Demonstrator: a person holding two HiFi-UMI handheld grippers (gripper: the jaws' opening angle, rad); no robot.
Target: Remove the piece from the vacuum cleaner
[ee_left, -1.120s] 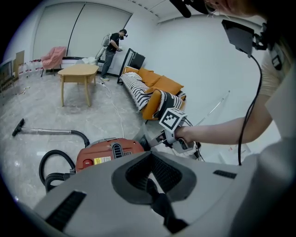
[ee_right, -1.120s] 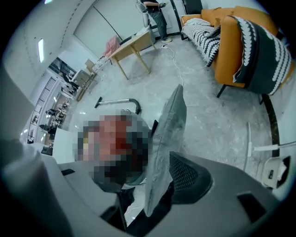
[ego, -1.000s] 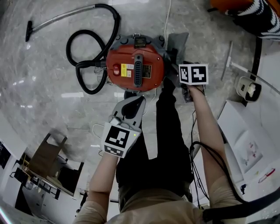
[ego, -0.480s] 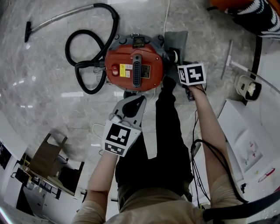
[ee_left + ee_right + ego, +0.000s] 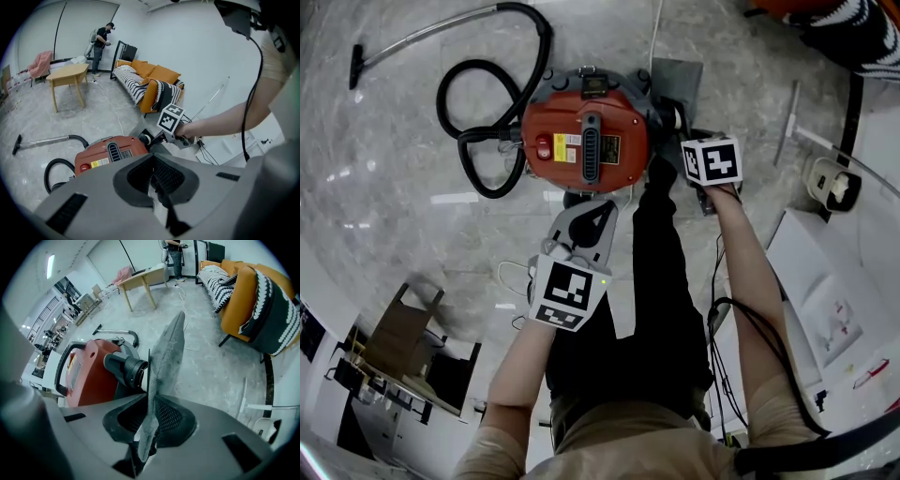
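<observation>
A red vacuum cleaner (image 5: 586, 141) stands on the marble floor, its black hose (image 5: 487, 103) looped to the left. A grey fabric piece (image 5: 675, 80) hangs from the black outlet (image 5: 126, 369) on its right side. My right gripper (image 5: 680, 122) points steeply down at that side. Its jaws have just been closing, and the grey fabric piece (image 5: 168, 352) is now pinched between the pads. My left gripper (image 5: 586, 217) hovers in front of the vacuum cleaner (image 5: 110, 154), apart from it. Its jaws are together with nothing in them.
An orange sofa (image 5: 253, 301) with a striped throw stands to the right, and a wooden table (image 5: 68, 75) stands farther off. Another person (image 5: 101, 44) stands at the far wall. A white cable (image 5: 656, 37) runs across the floor. A white box (image 5: 825, 300) and black cables lie at the right.
The right gripper has edged a little toward the vacuum cleaner's right side. The left gripper has shifted slightly to the right. The vacuum cleaner has not moved.
</observation>
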